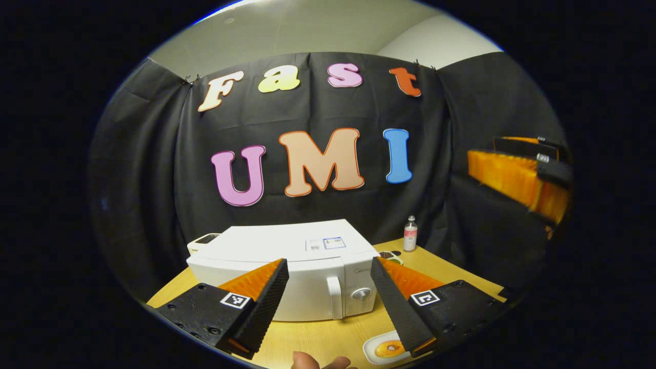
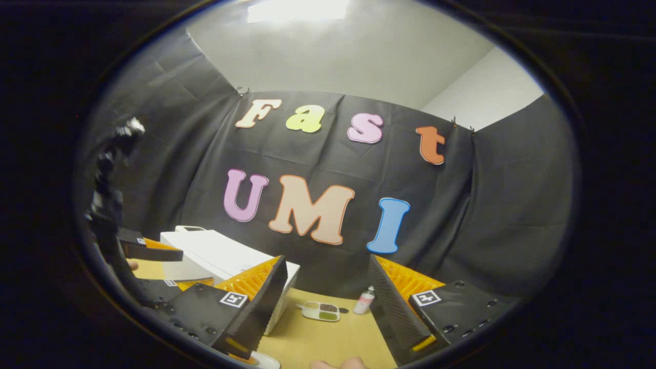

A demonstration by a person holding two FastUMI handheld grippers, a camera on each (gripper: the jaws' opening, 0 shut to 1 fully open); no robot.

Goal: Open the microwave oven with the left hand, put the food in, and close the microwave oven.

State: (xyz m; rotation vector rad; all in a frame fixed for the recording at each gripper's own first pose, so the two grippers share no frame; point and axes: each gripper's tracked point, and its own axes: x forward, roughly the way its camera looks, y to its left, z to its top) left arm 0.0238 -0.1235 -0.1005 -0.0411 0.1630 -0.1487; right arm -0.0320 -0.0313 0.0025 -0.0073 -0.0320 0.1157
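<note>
A white microwave (image 1: 287,266) sits on a wooden bench (image 1: 318,341) in front of a black cloth wall, its door closed. A vertical handle (image 1: 334,297) runs down the right side of the door, with a round knob (image 1: 361,293) just to its right.

In the left gripper view, the left tool (image 1: 328,302) hangs above the bench in front of the microwave, its two fingers spread wide apart and holding nothing. The handle appears between them, but well beyond their tips. Near the bottom edge, a white plate with food (image 1: 387,349) rests on the bench, close to the viewer and apart from the microwave. A small bottle (image 1: 410,233) and a little dish (image 1: 390,255) stand farther back on the right.

In the right gripper view, the right tool (image 2: 325,312) is also wide open and empty, raised over the bench to the right of the microwave.

Judging by the shut door and the untouched food, the task is at its very first step: reaching to open the microwave. The next move likely calls for the left tool to travel forward and down until its fingers straddle the handle, close on it, then pull so the door swings out. The food would follow only once the door is open
</note>
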